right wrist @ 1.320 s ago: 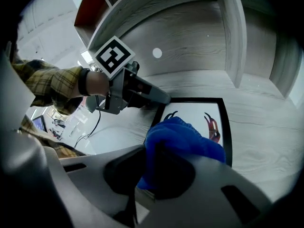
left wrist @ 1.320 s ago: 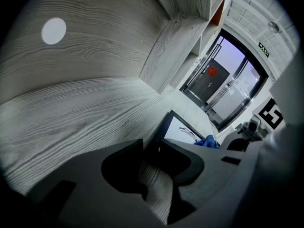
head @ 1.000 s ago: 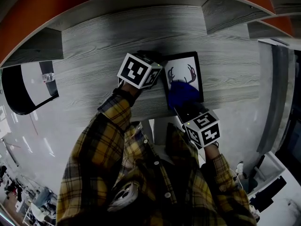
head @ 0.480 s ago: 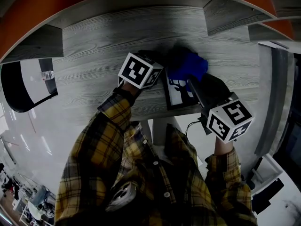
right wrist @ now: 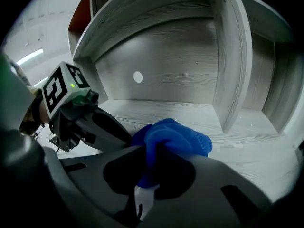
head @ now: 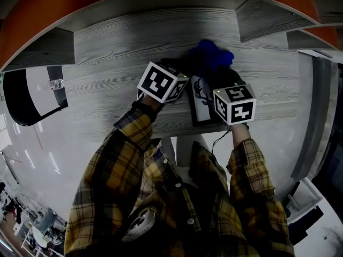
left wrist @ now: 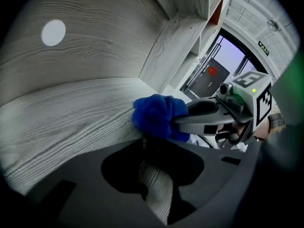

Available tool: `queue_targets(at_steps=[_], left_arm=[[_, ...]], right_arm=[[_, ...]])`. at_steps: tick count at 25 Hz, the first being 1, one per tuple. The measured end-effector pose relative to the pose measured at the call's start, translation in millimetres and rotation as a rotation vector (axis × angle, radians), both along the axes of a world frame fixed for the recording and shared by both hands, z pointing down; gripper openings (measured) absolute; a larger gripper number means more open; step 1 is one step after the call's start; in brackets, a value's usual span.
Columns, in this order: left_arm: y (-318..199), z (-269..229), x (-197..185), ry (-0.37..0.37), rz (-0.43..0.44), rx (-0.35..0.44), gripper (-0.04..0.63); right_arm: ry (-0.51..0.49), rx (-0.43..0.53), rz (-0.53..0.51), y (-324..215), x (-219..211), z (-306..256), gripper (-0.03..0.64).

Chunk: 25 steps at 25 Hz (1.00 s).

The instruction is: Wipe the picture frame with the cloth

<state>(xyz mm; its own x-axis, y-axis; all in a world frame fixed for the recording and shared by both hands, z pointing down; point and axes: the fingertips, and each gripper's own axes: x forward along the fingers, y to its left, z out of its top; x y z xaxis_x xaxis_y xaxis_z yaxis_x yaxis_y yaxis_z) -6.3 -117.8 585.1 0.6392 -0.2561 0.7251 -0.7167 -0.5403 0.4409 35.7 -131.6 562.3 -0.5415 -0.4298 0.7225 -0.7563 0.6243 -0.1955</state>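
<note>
**Right gripper** [right wrist: 151, 166]: clenched on the blue cloth [right wrist: 173, 139]. The cloth is pinched between the jaws, and most of it bulges out beyond the tips in a bunched wad. A narrow tail of it hangs back into the gap behind the tips.

**Left gripper** [left wrist: 148, 165]: jaws drawn close on the dark edge of the frame [head: 201, 110]. Wood-grain surface shows through the slot behind the tips.

**Relative position:** the two grippers converge, tips near each other. The left gripper view shows the cloth wad just ahead of the left jaws, touching the frame's far end. In the head view each marker cube [head: 162, 82] sits behind its jaws, with the frame between the two cubes.

**Frame:** lies flat on the desk [head: 107, 79], directly under and between both grippers. Part of a white picture with a dark antler figure is exposed. The right gripper covers the frame's right side.

**Enclosure:** grippers, cloth and frame are all in the wide bay of a grey wood-grain shelf unit.
- Ahead of the right jaws is the bay's back wall, which carries a white disc [right wrist: 137, 77].
- To the right of the right jaws, a divider [right wrist: 228, 65] closes the bay off from a narrower bay.

**Operator:** plaid sleeves [head: 134, 138] extend back from both grippers.
</note>
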Motion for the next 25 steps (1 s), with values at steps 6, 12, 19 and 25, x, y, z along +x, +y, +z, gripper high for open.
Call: queue_targets(at_steps=[6, 12, 19, 25], left_arm=[[-0.4, 0.5, -2.1, -0.002, -0.002, -0.002, 0.115], [-0.5, -0.5, 0.0, 0.002, -0.001, 0.000, 0.115], [-0.4, -0.2, -0.6, 0.002, -0.002, -0.003, 0.115], [-0.3, 0.2, -1.0, 0.002, -0.002, -0.006, 0.115]], right_arm=[[0.006, -0.082, -0.028, 19.7, 5.0, 8.7, 0.048], [0.004, -0.152, -0.049, 50.7, 18.0, 7.2, 0.048], [0.007, -0.244, -0.074, 98.9, 32.0, 8.3, 0.048], [0.023, -0.318, -0.077, 138.3, 47.7, 8.3, 0.048]])
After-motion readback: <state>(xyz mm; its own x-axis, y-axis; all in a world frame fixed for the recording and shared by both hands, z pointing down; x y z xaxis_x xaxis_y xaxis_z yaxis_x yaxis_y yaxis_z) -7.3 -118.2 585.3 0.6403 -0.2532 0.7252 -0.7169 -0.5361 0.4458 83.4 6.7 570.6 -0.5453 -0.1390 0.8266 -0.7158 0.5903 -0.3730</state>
